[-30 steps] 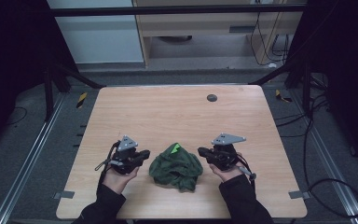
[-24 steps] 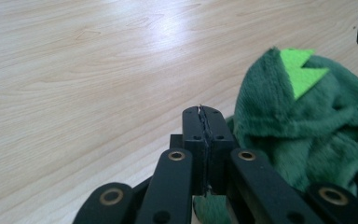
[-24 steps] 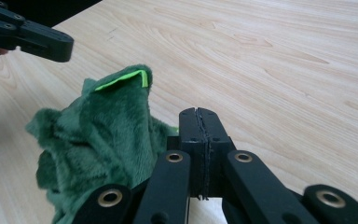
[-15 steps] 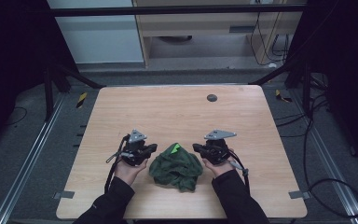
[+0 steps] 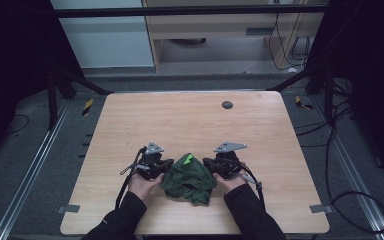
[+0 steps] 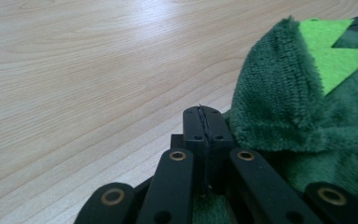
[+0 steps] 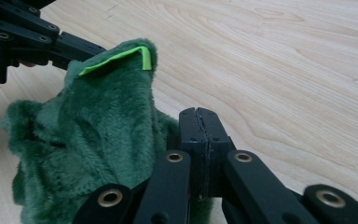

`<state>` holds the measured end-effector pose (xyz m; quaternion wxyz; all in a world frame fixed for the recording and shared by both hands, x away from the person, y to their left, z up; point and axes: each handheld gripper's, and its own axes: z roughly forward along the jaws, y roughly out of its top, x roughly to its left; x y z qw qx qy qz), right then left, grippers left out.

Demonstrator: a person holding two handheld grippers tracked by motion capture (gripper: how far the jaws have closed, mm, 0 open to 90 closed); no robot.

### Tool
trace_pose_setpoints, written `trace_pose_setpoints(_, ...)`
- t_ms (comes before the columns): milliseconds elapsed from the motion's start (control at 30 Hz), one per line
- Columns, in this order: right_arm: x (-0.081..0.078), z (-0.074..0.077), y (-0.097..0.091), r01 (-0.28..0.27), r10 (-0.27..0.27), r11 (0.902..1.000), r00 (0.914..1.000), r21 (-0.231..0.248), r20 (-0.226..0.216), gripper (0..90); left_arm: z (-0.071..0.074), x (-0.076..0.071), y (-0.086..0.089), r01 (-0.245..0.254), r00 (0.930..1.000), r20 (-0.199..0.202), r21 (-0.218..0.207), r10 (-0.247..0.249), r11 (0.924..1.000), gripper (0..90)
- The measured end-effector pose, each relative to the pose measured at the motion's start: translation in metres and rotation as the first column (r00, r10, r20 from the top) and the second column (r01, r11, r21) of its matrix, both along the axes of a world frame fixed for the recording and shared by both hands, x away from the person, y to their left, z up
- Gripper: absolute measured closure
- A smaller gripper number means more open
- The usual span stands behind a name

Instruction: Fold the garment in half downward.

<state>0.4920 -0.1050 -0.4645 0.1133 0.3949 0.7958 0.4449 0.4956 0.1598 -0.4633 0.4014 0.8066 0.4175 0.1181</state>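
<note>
Flanking one green cloth (image 5: 189, 175): two tongs (jaws closed), left (image 5: 166, 166), right (image 5: 209, 164).

Well beyond my right tongs (image 5: 209, 163), a small dark disc (image 5: 227, 104) lies on the wooden table (image 5: 190, 122). Cables (image 5: 350, 195) trail over the floor to their right.

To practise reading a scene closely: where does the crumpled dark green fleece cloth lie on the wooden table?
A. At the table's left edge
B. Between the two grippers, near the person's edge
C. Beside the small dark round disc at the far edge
B: in the high view the crumpled dark green fleece cloth sits between the left gripper and the right gripper, near the person's edge.
</note>
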Motion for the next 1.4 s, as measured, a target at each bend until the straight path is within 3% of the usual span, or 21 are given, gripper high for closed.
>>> trace_pose_setpoints(633,-0.025,0.014,0.002,-0.075,0.075,0.9967,0.9969,0.031,0.023,89.4,0.021,-0.036,0.005,0.091,0.9952,0.040,-0.046,-0.089,0.9948,89.9)
trace_pose_setpoints(867,-0.037,0.017,-0.002,-0.094,0.092,0.9950,0.9952,0.034,0.033,89.3,0.023,-0.052,0.003,0.127,0.9903,0.061,-0.029,-0.125,0.9915,89.9)
trace_pose_setpoints(1133,-0.045,0.016,-0.003,-0.112,0.111,0.9932,0.9935,0.032,0.025,89.2,0.023,-0.066,0.007,0.151,0.9874,0.053,-0.029,-0.149,0.9881,89.9)
trace_pose_setpoints(1267,-0.048,0.014,-0.002,-0.115,0.114,0.9930,0.9932,0.028,0.024,89.2,0.022,-0.068,0.010,0.143,0.9886,0.050,-0.024,-0.142,0.9894,89.9)
trace_pose_setpoints(1400,-0.044,0.014,-0.003,-0.089,0.088,0.9955,0.9954,0.033,0.038,89.3,0.018,-0.059,0.012,0.112,0.9932,0.035,-0.022,-0.111,0.9935,89.9)
